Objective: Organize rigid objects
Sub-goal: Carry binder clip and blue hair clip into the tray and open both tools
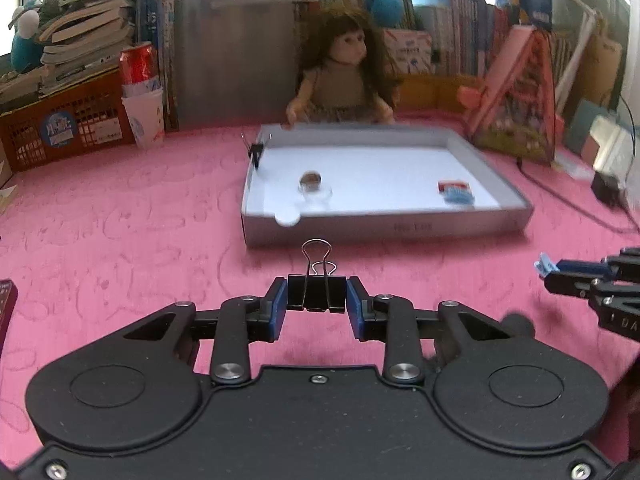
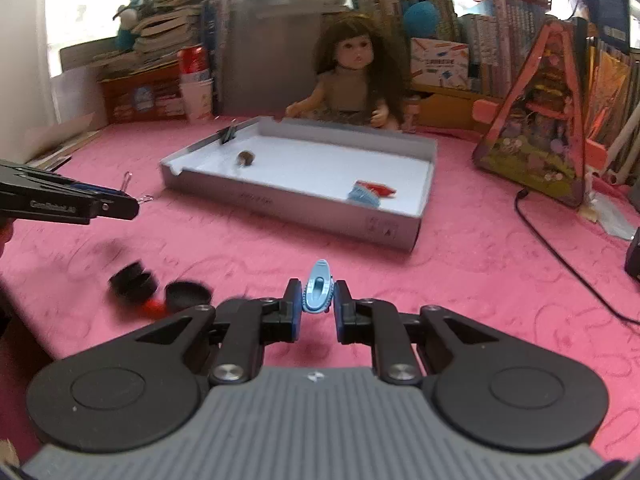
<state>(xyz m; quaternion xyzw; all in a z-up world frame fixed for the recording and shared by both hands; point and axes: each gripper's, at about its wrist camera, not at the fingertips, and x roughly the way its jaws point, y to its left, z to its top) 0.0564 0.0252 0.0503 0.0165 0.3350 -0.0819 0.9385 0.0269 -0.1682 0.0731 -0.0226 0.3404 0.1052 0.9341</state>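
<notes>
Worktop (image 1: 120, 208): covered in pink cloth.
Tray (image 2: 280, 200): shallow grey box on the worktop, in front of a doll (image 2: 352, 76); holds a clip, a small brown item and a blue-red item.
Left tongs (image 1: 316, 300): clamped on a black binder clip (image 1: 316, 292), above the cloth, near the tray's front wall.
Right tongs (image 2: 317, 300): gripping a blue plastic clip (image 2: 318, 288), above the cloth, short of the tray.
Black round containers (image 2: 132, 278): on the cloth, left of the right tongs.

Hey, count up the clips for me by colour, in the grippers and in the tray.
Black binder clips: 2, one in the left gripper, one on the tray corner
Blue plastic clips: 2, one in the right gripper, one in the tray
Total: 4
</notes>
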